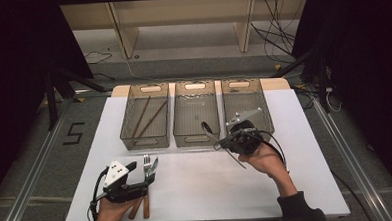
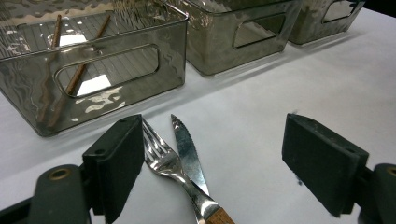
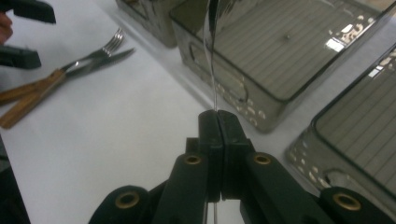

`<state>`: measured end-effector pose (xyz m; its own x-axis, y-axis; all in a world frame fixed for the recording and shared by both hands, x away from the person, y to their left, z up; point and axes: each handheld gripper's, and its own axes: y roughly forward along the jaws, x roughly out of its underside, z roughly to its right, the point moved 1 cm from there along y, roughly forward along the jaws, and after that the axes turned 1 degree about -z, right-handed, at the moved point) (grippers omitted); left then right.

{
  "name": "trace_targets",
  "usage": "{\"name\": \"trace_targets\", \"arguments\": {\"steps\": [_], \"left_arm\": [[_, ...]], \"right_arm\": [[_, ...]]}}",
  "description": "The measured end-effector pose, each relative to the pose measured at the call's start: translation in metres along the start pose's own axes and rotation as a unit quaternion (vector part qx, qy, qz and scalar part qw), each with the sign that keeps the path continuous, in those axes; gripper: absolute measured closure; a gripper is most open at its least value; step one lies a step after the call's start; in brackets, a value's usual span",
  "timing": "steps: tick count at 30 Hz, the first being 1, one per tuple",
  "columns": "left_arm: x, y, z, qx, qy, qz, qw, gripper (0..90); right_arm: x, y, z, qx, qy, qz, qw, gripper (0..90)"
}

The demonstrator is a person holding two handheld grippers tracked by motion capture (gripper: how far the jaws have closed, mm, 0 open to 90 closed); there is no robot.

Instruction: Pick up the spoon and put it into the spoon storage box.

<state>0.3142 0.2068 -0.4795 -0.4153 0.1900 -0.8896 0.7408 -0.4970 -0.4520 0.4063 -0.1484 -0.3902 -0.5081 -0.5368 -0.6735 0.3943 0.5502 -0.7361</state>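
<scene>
My right tool [image 3: 217,114], clamped on a thin shiny metal spoon [image 1: 220,142], hovers just before the middle smoky plastic bin [image 1: 196,113]. The spoon's long axis lies slantwise to that bin's.

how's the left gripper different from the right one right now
The left gripper has its jaws wide apart with nothing clamped; the right gripper is shut on a thin metal utensil. The left gripper sits low at the fork and knife on the table; the right gripper is held up near the middle bin. Both are black two-jaw grippers, each in one hand.
</scene>
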Motion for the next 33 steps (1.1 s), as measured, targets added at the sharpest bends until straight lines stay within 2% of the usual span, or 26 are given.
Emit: {"name": "trace_targets", "arguments": {"steps": [3,9,13,21,22,24,33], "left_arm": [[0.0,0.0,0.0,0.0,-0.003,0.001,1.0,20.9],[0.0,0.0,0.0,0.001,-0.001,0.001,1.0,20.9],[0.0,-0.001,0.0,0.005,-0.003,0.004,1.0,20.8],[0.0,-0.002,-0.001,0.007,-0.009,0.009,0.9999,20.2],[0.0,-0.002,-0.001,0.007,-0.008,0.009,0.9999,20.2],[0.0,-0.002,-0.001,0.007,-0.009,0.008,0.9999,20.1],[0.0,-0.002,-0.002,0.006,-0.014,0.009,0.9998,18.9]], "right_arm": [[-0.012,0.003,0.002,-0.003,0.006,0.011,0.9999,90.0],[-0.036,0.014,0.006,-0.004,0.015,0.013,0.9998,90.0],[-0.052,0.021,0.02,-0.015,0.041,0.024,0.9987,90.0],[-0.08,0.03,0.034,-0.001,0.062,0.026,0.9977,90.0],[-0.086,0.034,0.038,0.003,0.072,0.028,0.997,90.0],[-0.091,0.037,0.041,0.006,0.078,0.027,0.9966,90.0],[-0.115,0.051,0.048,0.014,0.096,0.027,0.9949,90.0]]}}
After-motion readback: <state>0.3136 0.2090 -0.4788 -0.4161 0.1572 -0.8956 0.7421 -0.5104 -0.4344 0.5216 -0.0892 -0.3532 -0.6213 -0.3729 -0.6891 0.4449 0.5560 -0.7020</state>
